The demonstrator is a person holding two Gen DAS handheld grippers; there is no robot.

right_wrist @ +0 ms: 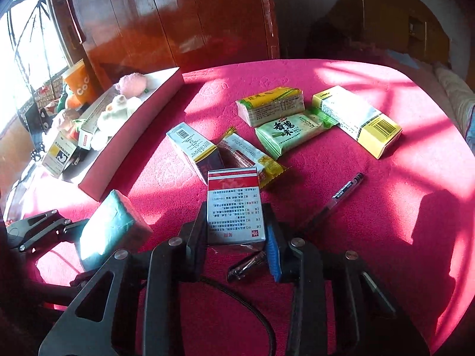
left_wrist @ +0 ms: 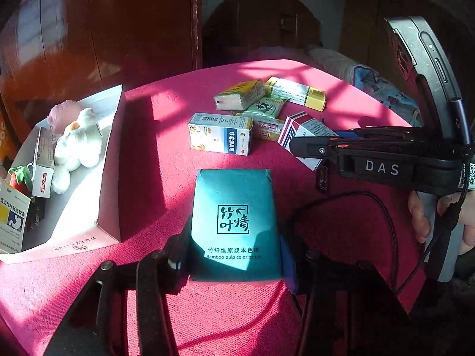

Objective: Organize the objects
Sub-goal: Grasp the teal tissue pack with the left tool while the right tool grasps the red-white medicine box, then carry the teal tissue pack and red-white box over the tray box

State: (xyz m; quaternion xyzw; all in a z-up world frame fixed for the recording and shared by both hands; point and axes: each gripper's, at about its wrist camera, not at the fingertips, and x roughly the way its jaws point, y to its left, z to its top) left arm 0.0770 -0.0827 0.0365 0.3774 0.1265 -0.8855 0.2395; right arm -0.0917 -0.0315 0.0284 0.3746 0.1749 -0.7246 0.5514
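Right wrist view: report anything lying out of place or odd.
A pen lies alone on the pink cloth, apart from the packets. A small dark clip-like item sits under the right tool, beneath the red-and-white box.

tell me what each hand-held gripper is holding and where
Left hand-held gripper: teal tissue pack, near end, by its sides. Right: red-and-white box, near end.

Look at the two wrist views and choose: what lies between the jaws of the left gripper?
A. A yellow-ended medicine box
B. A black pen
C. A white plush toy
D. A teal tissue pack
D: in the left wrist view the teal tissue pack sits between the jaws of the left gripper, while the right gripper has a red-and-white box between its own.
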